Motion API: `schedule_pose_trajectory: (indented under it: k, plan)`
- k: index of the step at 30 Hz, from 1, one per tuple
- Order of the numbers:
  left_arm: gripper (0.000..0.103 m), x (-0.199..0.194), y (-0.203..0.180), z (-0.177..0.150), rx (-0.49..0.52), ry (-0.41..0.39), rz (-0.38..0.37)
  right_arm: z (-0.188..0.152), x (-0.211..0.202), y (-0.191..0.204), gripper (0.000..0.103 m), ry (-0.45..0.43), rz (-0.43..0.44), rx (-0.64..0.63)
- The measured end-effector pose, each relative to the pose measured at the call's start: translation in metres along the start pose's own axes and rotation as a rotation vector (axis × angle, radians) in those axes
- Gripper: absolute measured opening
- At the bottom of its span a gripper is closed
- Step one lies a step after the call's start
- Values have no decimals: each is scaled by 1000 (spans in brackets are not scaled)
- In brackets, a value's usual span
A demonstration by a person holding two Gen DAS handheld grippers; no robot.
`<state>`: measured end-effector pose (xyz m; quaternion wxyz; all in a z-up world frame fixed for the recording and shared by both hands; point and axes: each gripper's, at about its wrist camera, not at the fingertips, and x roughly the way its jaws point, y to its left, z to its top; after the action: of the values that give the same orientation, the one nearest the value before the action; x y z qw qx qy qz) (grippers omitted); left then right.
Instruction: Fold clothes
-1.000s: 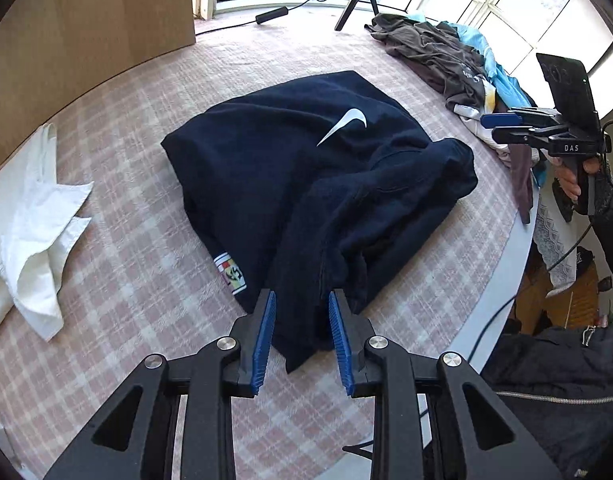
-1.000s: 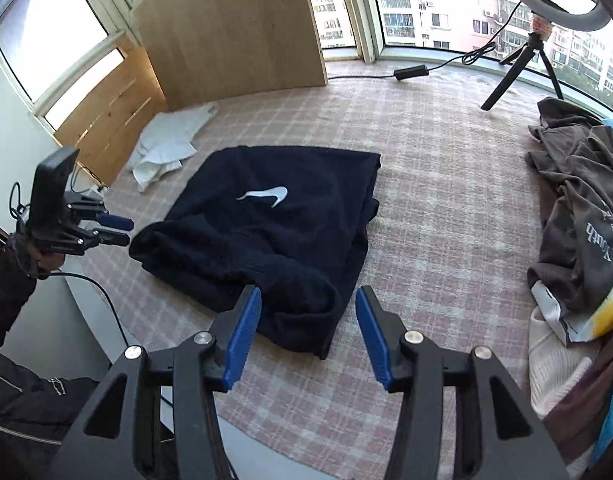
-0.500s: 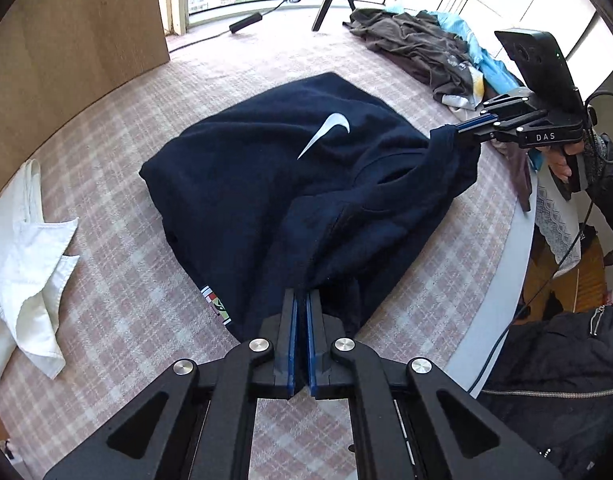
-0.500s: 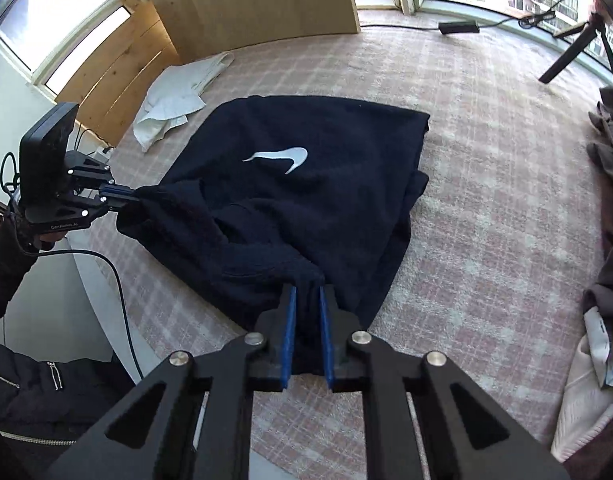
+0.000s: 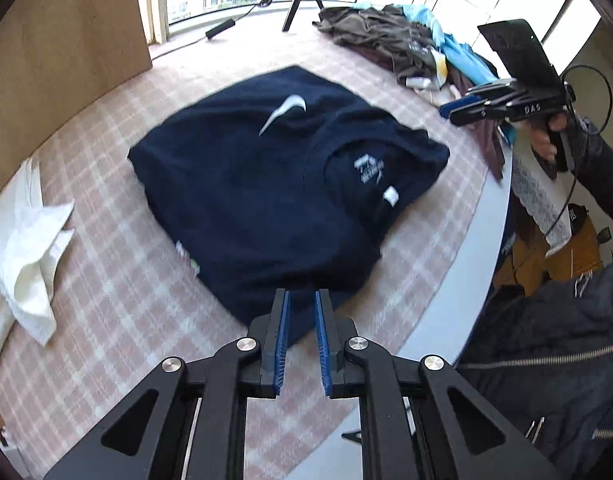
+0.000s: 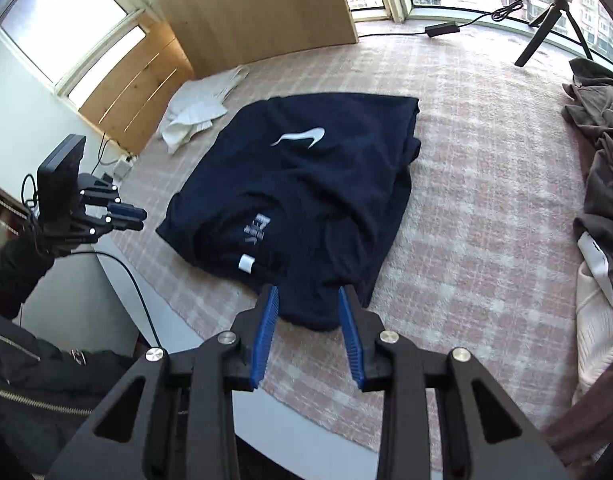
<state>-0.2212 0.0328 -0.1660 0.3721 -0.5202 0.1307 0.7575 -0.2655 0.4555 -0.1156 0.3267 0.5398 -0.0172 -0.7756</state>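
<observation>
A navy sweatshirt (image 5: 266, 184) with a white swoosh lies folded on the pink plaid blanket (image 5: 106, 320). Its neck print and white label face up. My left gripper (image 5: 302, 304) hovers at the sweatshirt's near edge; its jaws are opening, a narrow gap shows between the blue pads, and nothing is pinched. In the right wrist view the sweatshirt (image 6: 318, 184) fills the middle, and my right gripper (image 6: 307, 294) stands over its near corner with jaws opening wide, pads off the cloth. Each gripper shows in the other's view: the right gripper (image 5: 462, 108) and the left gripper (image 6: 132, 216).
A crumpled white cloth (image 5: 26, 248) (image 6: 198, 116) lies at the left. A heap of brown and blue clothes (image 5: 386, 40) (image 6: 602, 152) sits at the right. A tripod (image 6: 554, 20) and a wooden board (image 6: 258, 12) stand behind. The table's pale edge (image 5: 466, 248) runs close by.
Half a second ago both grippers were shut on the sweatshirt's near edge. Now both have let go with jaws parted, and the cloth lies flat with the neck label showing on top.
</observation>
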Motion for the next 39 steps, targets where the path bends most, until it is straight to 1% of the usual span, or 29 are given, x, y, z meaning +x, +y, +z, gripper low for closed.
schedule_pose_trajectory:
  k: [1, 2, 4, 5, 6, 7, 8, 9, 10, 12, 13, 14, 15, 16, 20, 22, 23, 25, 26, 27, 30, 32, 34, 37, 39]
  plan:
    - [14, 6, 1, 10, 4, -14, 1, 6, 6, 0, 31, -5, -25, 0]
    - [14, 14, 2, 15, 6, -11, -1, 11, 13, 1, 31, -4, -45, 4]
    - [19, 33, 5, 11, -1, 61, -14, 15, 32, 1, 31, 26, -62, 22]
    - [18, 41, 8, 6, -4, 105, -19, 12, 40, 1, 31, 63, -53, 29]
    - [17, 46, 12, -8, -10, 161, -19, 9, 49, 1, 31, 100, -45, 35]
    - [17, 44, 16, -22, -27, 195, -13, 5, 54, 2, 31, 133, -44, 28]
    - [17, 36, 21, -33, -64, 199, -1, -2, 55, 6, 31, 159, -54, -1]
    - [17, 26, 27, -40, -119, 180, 2, -7, 52, 9, 31, 168, -62, -19]
    - [17, 16, 33, -47, -174, 160, 5, -7, 45, 10, 31, 145, -53, -10]
    - [18, 3, 40, -53, -261, 108, -10, 0, 32, 14, 31, 97, 9, 28]
    - [19, 1, 40, -53, -288, 82, -19, 8, 31, 20, 31, 81, 27, 25]
    - [22, 4, 39, -51, -293, 66, -21, 19, 32, 27, 31, 67, 38, 13]
    - [28, 9, 38, -49, -294, 59, -22, 30, 35, 35, 32, 56, 50, 1]
    - [31, 15, 37, -46, -300, 55, -27, 45, 41, 44, 32, 51, 60, -8]
    - [30, 37, 38, -40, -343, 56, -72, 107, 71, 79, 32, 31, 68, -63]
    - [22, 41, 38, -44, -367, 53, -76, 139, 90, 94, 32, 28, 68, -80]
    - [20, 40, 40, -45, -381, 37, -82, 155, 102, 100, 32, 35, 69, -87]
    - [7, 34, 42, -47, -399, 8, -90, 184, 125, 111, 33, 55, 37, -130]
    - [6, 32, 43, -48, -406, -6, -88, 197, 137, 116, 35, 71, 18, -156]
    - [4, 31, 44, -48, -415, -16, -89, 208, 151, 119, 39, 98, 6, -179]
    - [3, 26, 42, -51, -423, -50, -86, 236, 189, 125, 39, 176, -32, -249]
    - [3, 22, 39, -53, -413, -67, -86, 249, 210, 126, 39, 244, -36, -304]
    - [3, 20, 39, -54, -422, -85, -90, 255, 225, 128, 39, 297, -19, -351]
    - [4, 20, 44, -56, -452, -103, -106, 255, 244, 137, 40, 360, 10, -421]
    - [5, 21, 46, -57, -463, -96, -104, 253, 255, 141, 40, 391, 0, -464]
